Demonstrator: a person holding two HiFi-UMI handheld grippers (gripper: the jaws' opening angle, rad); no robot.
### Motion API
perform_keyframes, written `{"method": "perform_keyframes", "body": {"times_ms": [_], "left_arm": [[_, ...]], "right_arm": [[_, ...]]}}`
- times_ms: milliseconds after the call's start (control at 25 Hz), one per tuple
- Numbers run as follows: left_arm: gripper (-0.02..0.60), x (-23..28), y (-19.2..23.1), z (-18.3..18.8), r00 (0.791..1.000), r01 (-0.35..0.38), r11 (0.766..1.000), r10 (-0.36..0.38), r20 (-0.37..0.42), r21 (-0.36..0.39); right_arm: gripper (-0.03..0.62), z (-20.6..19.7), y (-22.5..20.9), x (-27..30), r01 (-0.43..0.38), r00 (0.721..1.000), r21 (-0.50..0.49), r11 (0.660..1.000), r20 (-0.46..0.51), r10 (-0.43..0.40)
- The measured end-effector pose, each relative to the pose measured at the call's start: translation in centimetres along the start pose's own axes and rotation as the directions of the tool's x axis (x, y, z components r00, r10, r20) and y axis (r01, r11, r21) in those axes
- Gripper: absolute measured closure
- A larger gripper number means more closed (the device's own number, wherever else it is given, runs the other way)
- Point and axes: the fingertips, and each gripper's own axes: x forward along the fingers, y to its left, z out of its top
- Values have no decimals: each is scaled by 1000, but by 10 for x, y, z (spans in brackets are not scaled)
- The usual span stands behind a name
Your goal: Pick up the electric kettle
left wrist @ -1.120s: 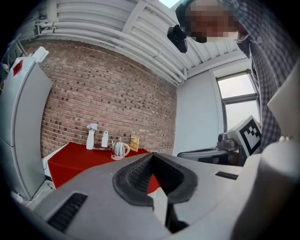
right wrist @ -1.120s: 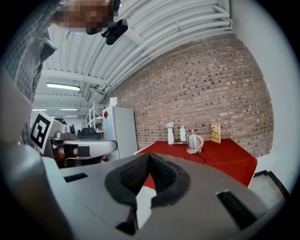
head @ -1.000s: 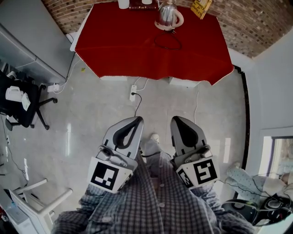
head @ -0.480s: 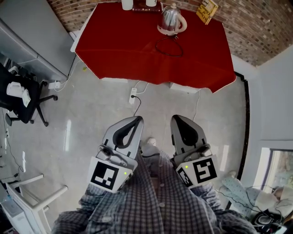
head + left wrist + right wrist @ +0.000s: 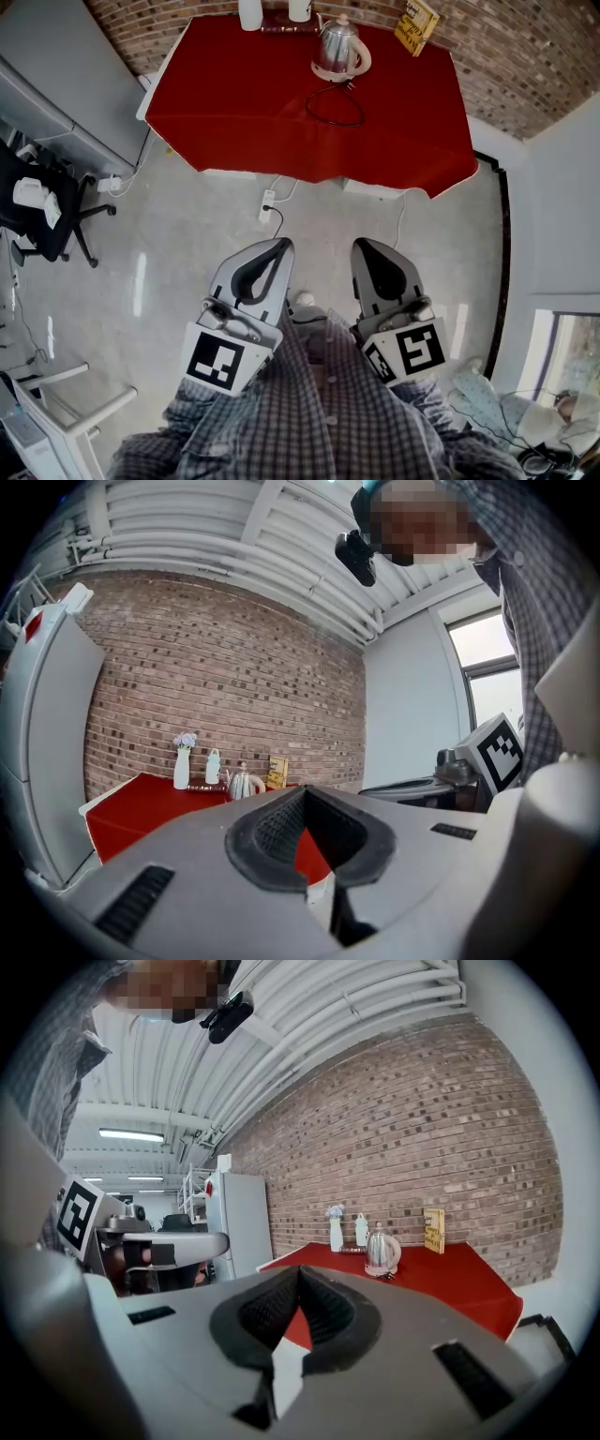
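Electric kettle [image 5: 337,49]: a shiny metal pot with a light handle. It stands at the far side of a table [image 5: 234,112] covered in red cloth, a little right of the table's middle. Its dark cord [image 5: 334,105] lies in a loop on the cloth just on the near side of it. Left of the kettle, along the far edge, stand a white vase [image 5: 249,13] and a white bottle [image 5: 300,9]. A yellow book [image 5: 415,23] stands at the far right corner, before the brick wall [image 5: 525,56].

Left gripper [image 5: 275,246] and right gripper [image 5: 367,246]: held side by side close to the person's checked clothing [image 5: 319,412]. Both point toward the table and are well apart from it, over the grey floor [image 5: 187,244]. In each gripper view the two dark pads meet at their tips with nothing between them, so both grippers are closed and empty. The kettle shows small in the distance beyond the jaws in both gripper views.

Surroundings: a power strip [image 5: 269,204] lies on the floor just near the table's front edge. A black office chair [image 5: 42,211] stands at the far left.
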Motion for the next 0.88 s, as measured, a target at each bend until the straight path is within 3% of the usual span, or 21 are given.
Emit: {"method": "perform_keyframes", "body": {"times_ms": [880], "left_arm": [[578,13,18,3,997,-80,997,80,18,18]], "right_arm": [[589,-6,-32,0,26,1000,23,999,-8,-26]]}}
